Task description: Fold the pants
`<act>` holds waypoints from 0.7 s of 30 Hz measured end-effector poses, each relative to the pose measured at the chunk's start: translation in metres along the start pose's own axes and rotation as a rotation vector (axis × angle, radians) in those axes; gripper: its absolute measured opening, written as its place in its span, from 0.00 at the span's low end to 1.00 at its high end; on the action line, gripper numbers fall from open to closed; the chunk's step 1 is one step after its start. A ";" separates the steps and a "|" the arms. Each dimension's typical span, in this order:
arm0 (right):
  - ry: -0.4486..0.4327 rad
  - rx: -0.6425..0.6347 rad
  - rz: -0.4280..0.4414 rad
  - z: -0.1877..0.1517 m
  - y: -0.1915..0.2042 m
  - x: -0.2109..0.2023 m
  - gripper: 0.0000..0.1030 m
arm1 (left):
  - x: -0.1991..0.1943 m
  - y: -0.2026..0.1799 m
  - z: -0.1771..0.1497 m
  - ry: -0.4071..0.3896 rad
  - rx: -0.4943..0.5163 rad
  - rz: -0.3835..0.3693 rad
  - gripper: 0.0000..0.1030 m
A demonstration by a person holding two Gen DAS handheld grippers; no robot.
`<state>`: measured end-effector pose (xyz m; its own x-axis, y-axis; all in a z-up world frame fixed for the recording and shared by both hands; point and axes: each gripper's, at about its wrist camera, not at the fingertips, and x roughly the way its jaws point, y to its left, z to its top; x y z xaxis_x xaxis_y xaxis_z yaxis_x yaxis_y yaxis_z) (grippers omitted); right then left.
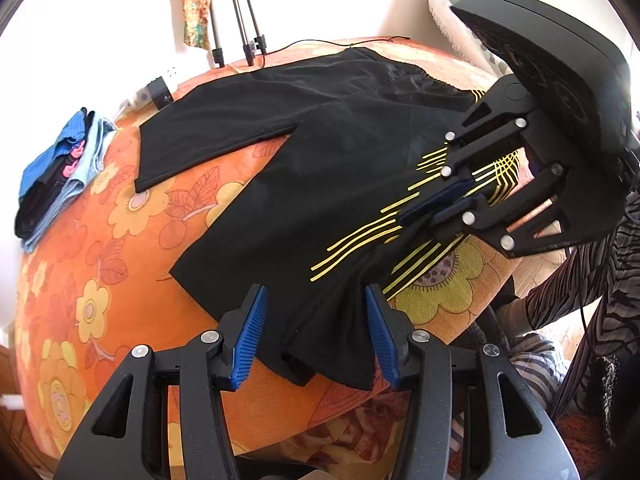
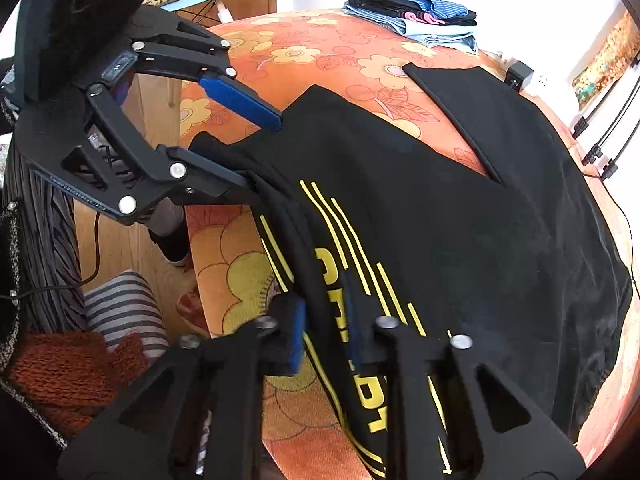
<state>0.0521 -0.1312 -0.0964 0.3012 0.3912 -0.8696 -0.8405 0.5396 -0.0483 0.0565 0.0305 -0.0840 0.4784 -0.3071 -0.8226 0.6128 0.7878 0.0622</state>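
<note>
**A:** Pants (image 1: 320, 168), black with yellow stripes, lie flat on the worktop under the orange flowered cloth (image 1: 100, 280). In the left wrist view, where do they lie from the left hand-held gripper (image 1: 316, 336)?

**B:** Straight ahead and partly under it. One bunched corner of the pants, at the near edge of the worktop, sits between the two blue pads (image 1: 252, 332). The pads stand wide apart and do not press the fabric, so nothing is gripped. The long axis runs from this near edge away to the far left, where the two legs split.

**A:** And the right hand-held gripper (image 1: 440, 208) in the same view?

**B:** It is to the right, on the striped part. Its fingers look nearly together on the fabric there.

**A:** Now the right wrist view.

**B:** The right hand-held gripper (image 2: 326, 324) holds a fold of the pants (image 2: 460, 220) between its pads, at the near edge of the worktop. The left hand-held gripper (image 2: 256, 148) is seen at the upper left, its jaws spread around the corner of the pants.

**A:** So which is nearer to the cloth?

**B:** Both are at the same near edge. I judge the left one must close first, before any lift toward the stack of folded clothes (image 2: 416, 20) at the far edge.
</note>
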 end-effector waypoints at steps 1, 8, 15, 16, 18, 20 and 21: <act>-0.011 0.024 0.006 0.002 -0.005 -0.001 0.10 | -0.003 -0.001 -0.002 -0.002 0.005 -0.003 0.51; -0.031 0.148 0.041 0.013 -0.034 0.000 0.08 | -0.007 -0.019 -0.012 0.004 0.057 -0.024 0.52; -0.003 0.216 0.056 0.014 -0.049 0.009 0.08 | -0.003 -0.032 -0.012 -0.017 0.101 -0.012 0.52; 0.007 0.233 0.065 0.015 -0.054 0.013 0.08 | -0.003 -0.035 -0.010 -0.020 0.109 -0.022 0.52; 0.028 0.273 0.069 0.015 -0.062 0.020 0.08 | 0.002 -0.038 -0.007 -0.021 0.118 -0.034 0.52; 0.040 0.311 0.084 0.015 -0.070 0.026 0.08 | 0.010 -0.040 -0.002 -0.014 0.124 -0.051 0.52; 0.037 0.338 0.100 0.016 -0.075 0.027 0.08 | 0.014 -0.041 0.000 -0.008 0.131 -0.043 0.52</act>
<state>0.1309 -0.1494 -0.1083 0.2030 0.4310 -0.8792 -0.6669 0.7183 0.1981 0.0379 -0.0063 -0.0987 0.4546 -0.3444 -0.8214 0.7095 0.6976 0.1002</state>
